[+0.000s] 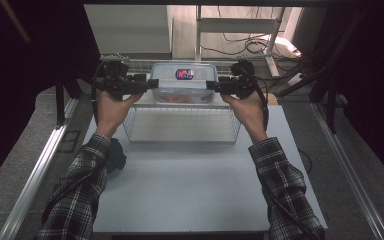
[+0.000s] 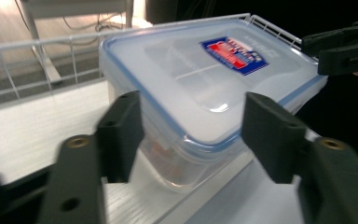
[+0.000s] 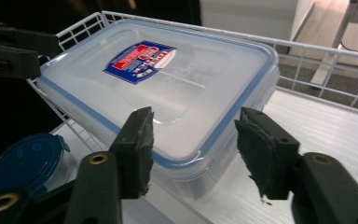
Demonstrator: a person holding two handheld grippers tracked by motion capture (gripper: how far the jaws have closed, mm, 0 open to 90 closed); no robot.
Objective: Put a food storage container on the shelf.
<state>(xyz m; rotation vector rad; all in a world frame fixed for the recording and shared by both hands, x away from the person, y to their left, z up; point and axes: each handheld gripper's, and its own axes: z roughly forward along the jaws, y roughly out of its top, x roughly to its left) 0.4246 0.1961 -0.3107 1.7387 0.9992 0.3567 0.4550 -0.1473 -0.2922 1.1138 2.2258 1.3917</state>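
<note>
A clear plastic box (image 1: 182,82) with a blue-edged lid and a red and blue label sits in the far part of a white wire basket (image 1: 180,141). Something orange shows through its wall. My left gripper (image 1: 152,84) reaches in level at the box's left end, and my right gripper (image 1: 211,86) at its right end. In the left gripper view the open jaws of the left gripper (image 2: 193,130) straddle a corner of the box (image 2: 200,79) without pressing on it. The right gripper (image 3: 193,144) stands the same way, open around the opposite corner of the box (image 3: 168,79).
The basket stands on a white table (image 1: 190,185). A round blue-lidded tub (image 1: 117,159) lies by the left forearm, outside the basket, and shows through the wires (image 3: 23,163). Dark rails and cables run beyond the table.
</note>
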